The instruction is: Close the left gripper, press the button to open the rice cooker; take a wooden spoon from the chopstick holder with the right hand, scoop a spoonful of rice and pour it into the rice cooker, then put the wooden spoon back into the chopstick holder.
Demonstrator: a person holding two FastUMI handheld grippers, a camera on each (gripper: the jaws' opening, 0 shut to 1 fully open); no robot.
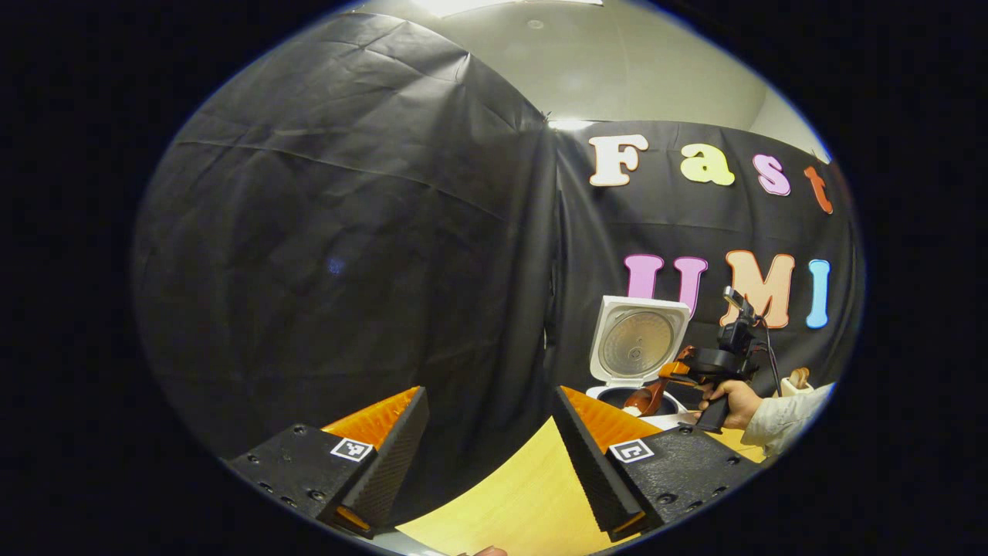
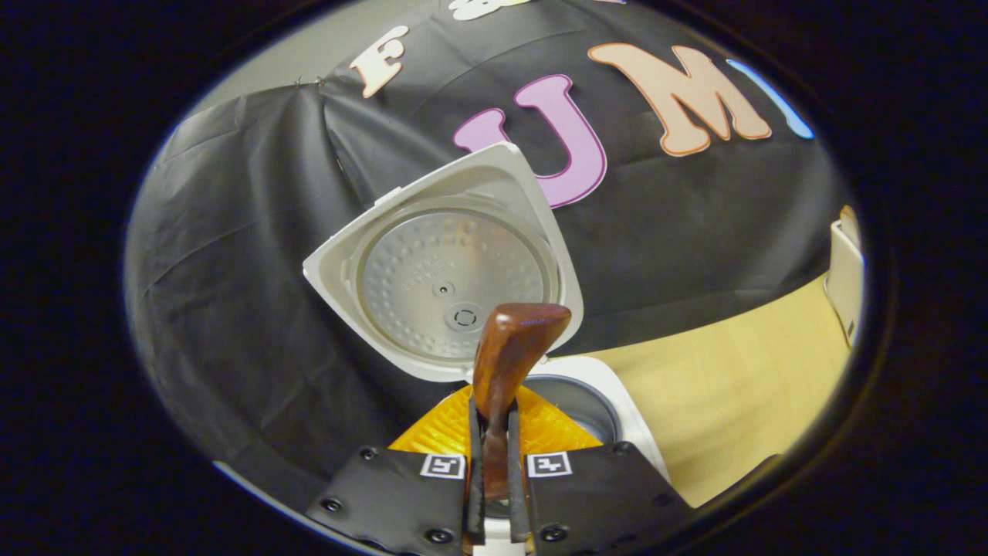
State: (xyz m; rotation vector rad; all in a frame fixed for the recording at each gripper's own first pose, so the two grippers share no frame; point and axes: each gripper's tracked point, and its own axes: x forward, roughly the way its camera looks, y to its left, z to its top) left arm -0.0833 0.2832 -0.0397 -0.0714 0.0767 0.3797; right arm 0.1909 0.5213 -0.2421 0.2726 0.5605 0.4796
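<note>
Rice cooker (image 2: 463, 270) stands on the table (image 2: 733, 371) with its lid swung up and back, inner pot (image 2: 575, 401) exposed below the lid, so the button step reads as done. My right claw (image 2: 494, 471) is clamped on the wooden spoon (image 2: 509, 363): both fingers press on it from either side, and the part beyond them rises in front of the lid, directly over the cooker's near rim. I cannot tell from the right gripper view whether any rice sits in it. In the left gripper view the same spoon (image 1: 647, 395) hangs tilted at the cooker's (image 1: 637, 347) opening, held by the hand (image 1: 729, 401) carrying that claw. My left claw (image 1: 490, 455) is held well back from the cooker, jaws apart, nothing between them. Chopstick holder (image 1: 795, 382) sits to the far side of the cooker, partly hidden by the sleeve. Handling judgement: spoon looks stiff, light, smooth-finished wood, likely to pivot in a two-point pinch; hold it on the shaft, firmly. Rice is loose and will spill with any quick tilt.
</note>
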